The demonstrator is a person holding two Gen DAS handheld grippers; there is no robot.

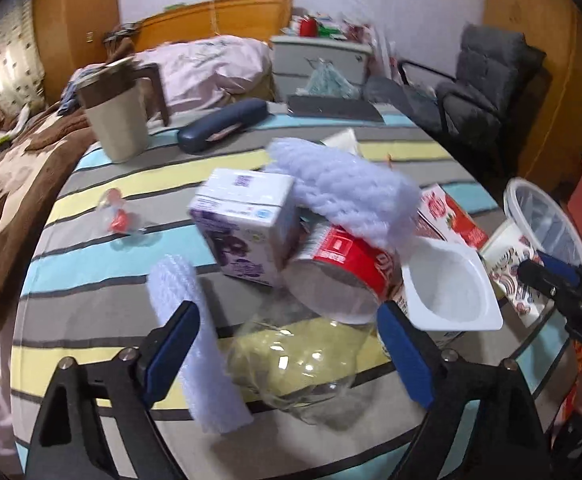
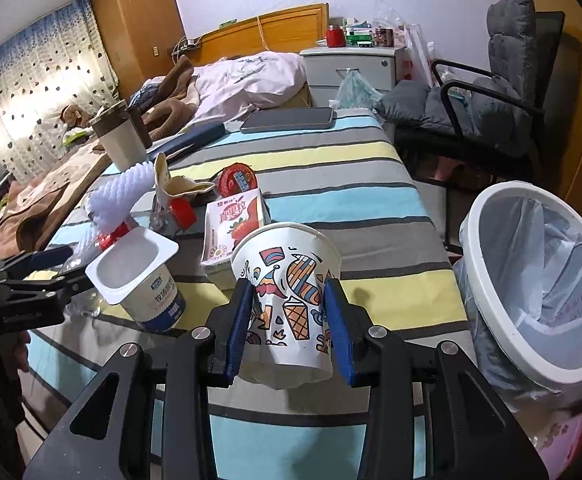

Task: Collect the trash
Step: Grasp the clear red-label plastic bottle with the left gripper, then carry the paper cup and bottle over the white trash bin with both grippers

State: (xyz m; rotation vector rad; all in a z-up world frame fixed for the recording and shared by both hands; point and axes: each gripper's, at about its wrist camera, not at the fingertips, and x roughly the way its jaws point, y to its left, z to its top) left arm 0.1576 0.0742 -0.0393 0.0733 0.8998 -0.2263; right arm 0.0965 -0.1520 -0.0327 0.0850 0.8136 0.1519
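My right gripper [image 2: 289, 312] is shut on a patterned paper cup [image 2: 291, 284], held just above the striped table beside a white bin [image 2: 531, 280] lined with a plastic bag. My left gripper [image 1: 291, 344] is open, its jaws on either side of a crumpled clear plastic bottle [image 1: 299, 364] with a red label [image 1: 347, 256]. Around it lie a purple milk carton [image 1: 247, 228], two white foam nets [image 1: 347, 184], a white yoghurt tub [image 1: 451, 284] and a strawberry milk carton [image 1: 451, 216]. The tub [image 2: 139, 272] and the strawberry carton [image 2: 231, 228] also show in the right wrist view.
A beige lidded mug [image 1: 115, 116], a dark glasses case [image 1: 219, 124] and a tablet [image 2: 287, 120] sit at the table's far end. A small clear wrapper [image 1: 117, 220] lies to the left. A bed is behind, a grey chair [image 2: 503, 92] to the right.
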